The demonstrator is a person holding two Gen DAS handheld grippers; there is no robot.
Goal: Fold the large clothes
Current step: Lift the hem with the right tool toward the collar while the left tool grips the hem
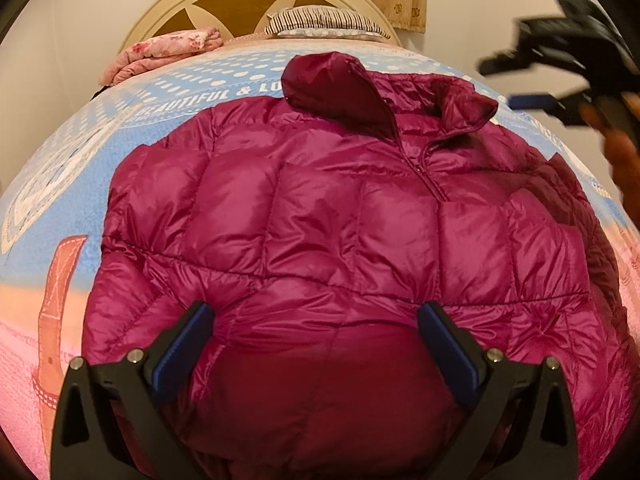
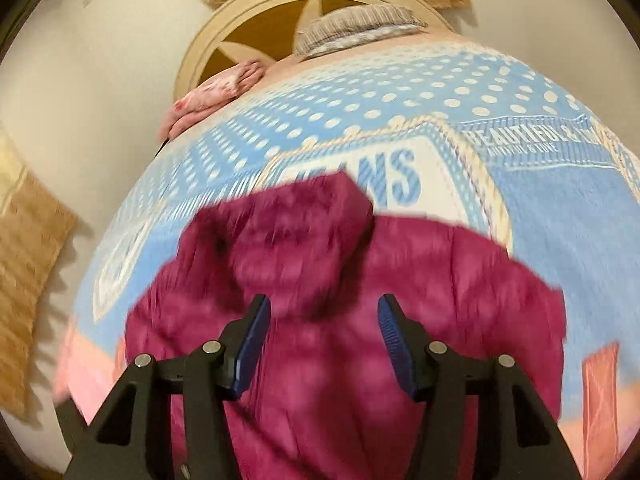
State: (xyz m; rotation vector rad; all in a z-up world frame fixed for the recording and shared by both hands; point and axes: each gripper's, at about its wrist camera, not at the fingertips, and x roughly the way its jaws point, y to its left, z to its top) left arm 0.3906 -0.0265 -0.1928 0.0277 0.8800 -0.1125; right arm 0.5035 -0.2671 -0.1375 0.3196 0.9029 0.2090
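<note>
Left wrist: jacket [image 1: 340, 216] lies under the parted gripper [image 1: 316, 320].

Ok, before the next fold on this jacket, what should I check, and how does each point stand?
1. Jacket lies front up on the bed cover: ok.
2. Left gripper open over the hem, nothing pinched: ok.
3. Right gripper open and empty: ok.
4. Collar flat: not ok, one side flops over.
5. Zip fully closed: cannot tell.
6. Sleeves tucked in: cannot tell.
</note>
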